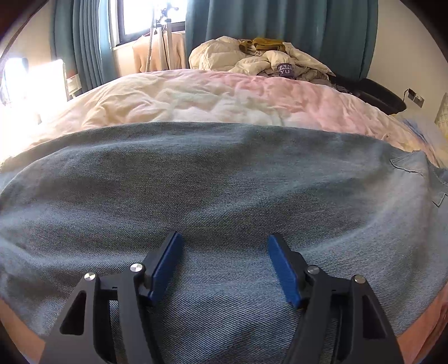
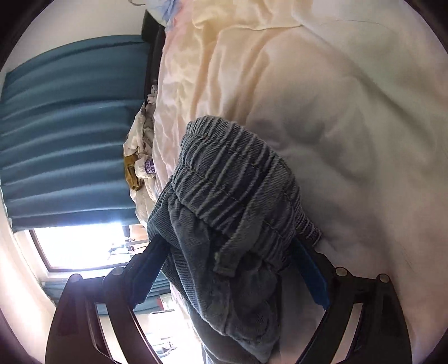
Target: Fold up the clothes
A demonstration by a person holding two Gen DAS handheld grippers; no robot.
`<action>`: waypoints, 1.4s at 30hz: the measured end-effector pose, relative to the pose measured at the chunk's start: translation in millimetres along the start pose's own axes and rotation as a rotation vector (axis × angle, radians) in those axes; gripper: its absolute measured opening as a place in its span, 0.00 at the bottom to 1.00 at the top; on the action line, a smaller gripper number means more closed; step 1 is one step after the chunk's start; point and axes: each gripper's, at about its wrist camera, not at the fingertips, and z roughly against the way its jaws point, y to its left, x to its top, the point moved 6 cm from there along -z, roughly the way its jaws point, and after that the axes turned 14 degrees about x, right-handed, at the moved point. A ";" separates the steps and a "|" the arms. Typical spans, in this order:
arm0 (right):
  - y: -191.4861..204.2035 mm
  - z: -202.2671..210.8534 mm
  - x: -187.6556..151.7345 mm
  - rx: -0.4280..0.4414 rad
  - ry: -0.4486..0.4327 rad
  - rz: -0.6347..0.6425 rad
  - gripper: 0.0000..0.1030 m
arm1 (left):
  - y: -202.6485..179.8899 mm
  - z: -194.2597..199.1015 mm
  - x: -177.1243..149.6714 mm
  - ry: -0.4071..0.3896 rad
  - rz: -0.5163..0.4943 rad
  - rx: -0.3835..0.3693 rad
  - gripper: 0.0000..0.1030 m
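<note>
Your left gripper [image 1: 225, 260] has its blue-padded fingers [image 1: 165, 266] spread apart, hovering over or resting on the blue-grey denim trousers [image 1: 224, 173]; nothing is pinched between them, and contact of the pads with the cloth cannot be confirmed. Your right gripper [image 2: 229, 268] has its fingers [image 2: 152, 268] closed around a thick bunch of the same denim, namely the gathered elastic waistband [image 2: 238, 179], which bulges forward past the fingertips and is held clear of the bed.

Position of the garment: the trousers lie across the near part of the bed, spread broad and fairly flat under your left gripper, with one stitched pocket [image 1: 411, 168] visible at the far right edge. The waistband end is raised in your right gripper.

Progress, as judged: the garment is laid out and one end is lifted, which suggests a fold is in hand but not set down. No finished crease or stacked pile can be seen. A heap of cream bedding and other clothes [image 1: 260, 58] at the far side of the bed appears unsorted.

Materials: the denim is a coarse diagonal twill, heavy, holding soft rolls, not sharp creases. The waistband is tightly ribbed with visible rows of stitching. The pale pink and cream bed cover [image 1: 196, 95] beneath is thin, smooth and much wrinkled, a yielding surface. Teal curtains [image 1: 280, 25] hang in regular pleats behind.
</note>
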 end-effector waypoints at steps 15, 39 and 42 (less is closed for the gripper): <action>26.0 18.8 -10.1 -0.198 -0.066 0.377 0.42 | -3.2 -1.7 -0.9 -0.022 -0.001 -0.029 0.72; 57.8 15.0 -28.5 -0.304 -0.089 0.554 0.42 | -4.7 -2.7 -1.1 -0.021 -0.003 -0.023 0.72; 57.8 15.9 -28.6 -0.300 -0.088 0.549 0.42 | -4.8 -2.6 -1.1 -0.021 -0.003 -0.023 0.72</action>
